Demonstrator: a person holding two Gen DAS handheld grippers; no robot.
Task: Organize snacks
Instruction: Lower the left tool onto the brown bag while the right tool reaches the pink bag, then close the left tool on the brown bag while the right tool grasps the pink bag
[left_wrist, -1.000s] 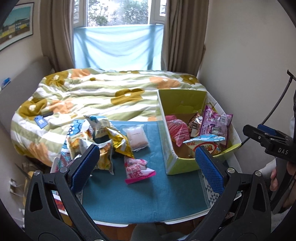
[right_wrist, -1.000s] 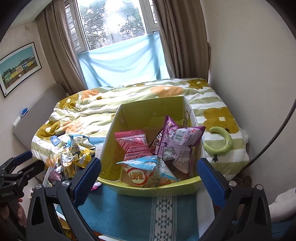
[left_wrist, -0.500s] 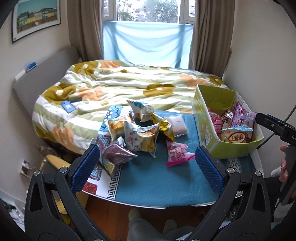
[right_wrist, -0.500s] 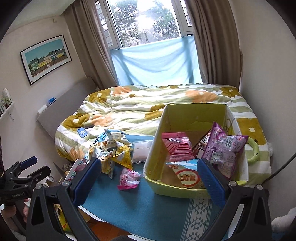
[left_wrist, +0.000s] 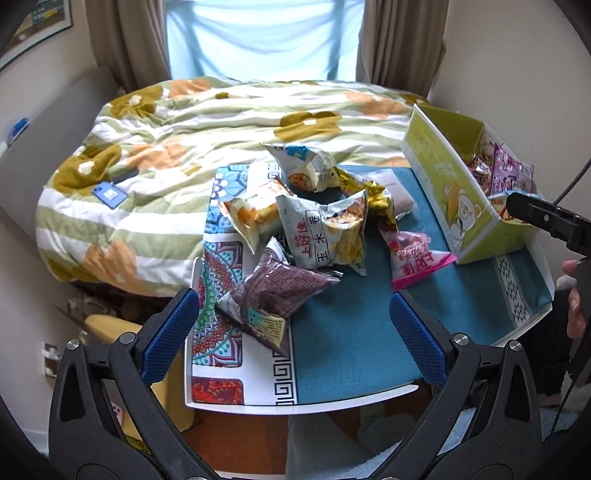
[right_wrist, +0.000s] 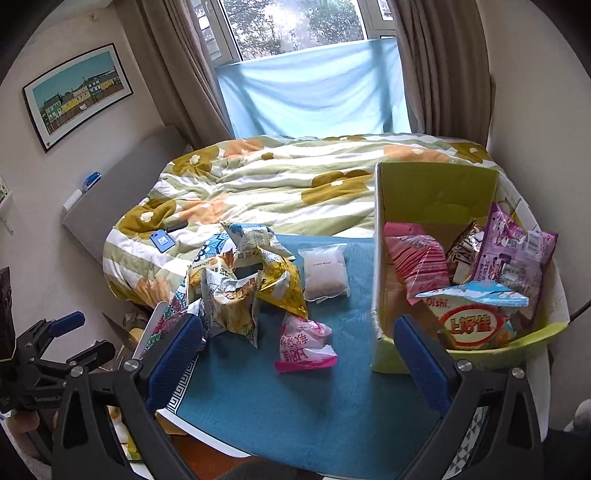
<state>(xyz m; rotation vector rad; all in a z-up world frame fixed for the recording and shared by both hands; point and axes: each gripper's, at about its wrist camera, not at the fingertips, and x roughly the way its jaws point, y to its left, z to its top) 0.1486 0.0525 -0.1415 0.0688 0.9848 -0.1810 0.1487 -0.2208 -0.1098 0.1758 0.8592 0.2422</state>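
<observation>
Snack bags (left_wrist: 325, 229) at twelve o'clock are judged light, crinkly, crushable; sealed edges are best pinched; both grippers, left gripper (left_wrist: 293, 332) and right gripper (right_wrist: 299, 354), are held agape, empty.

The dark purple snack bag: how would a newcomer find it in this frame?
Start at the yellow-green box on the teal mat, then cross to the loose pile at the mat's opposite end. The dark purple snack bag lies at the pile's near edge, closest to the left gripper; its neighbours are pale or gold.
</observation>
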